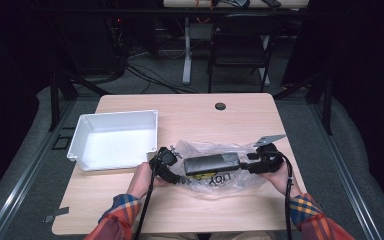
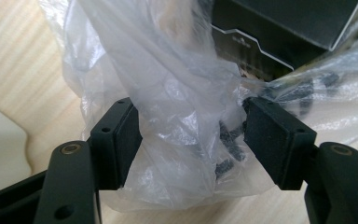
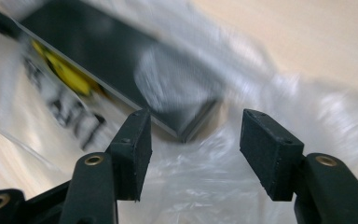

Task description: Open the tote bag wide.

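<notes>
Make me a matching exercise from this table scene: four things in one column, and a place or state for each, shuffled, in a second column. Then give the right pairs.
Things
1. white bin
2. black box
3. clear plastic bag
4. black round cap

Places or states
A. lies inside the bag
B. sits near the far edge of the table
C. bunched between the jaws of the left gripper
D. stands empty on the left part of the table

Pairs: 1-D, 2-A, 3-C, 4-B

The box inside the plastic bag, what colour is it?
The box is black with a yellow patch along one edge, clearest in the high view.
</notes>
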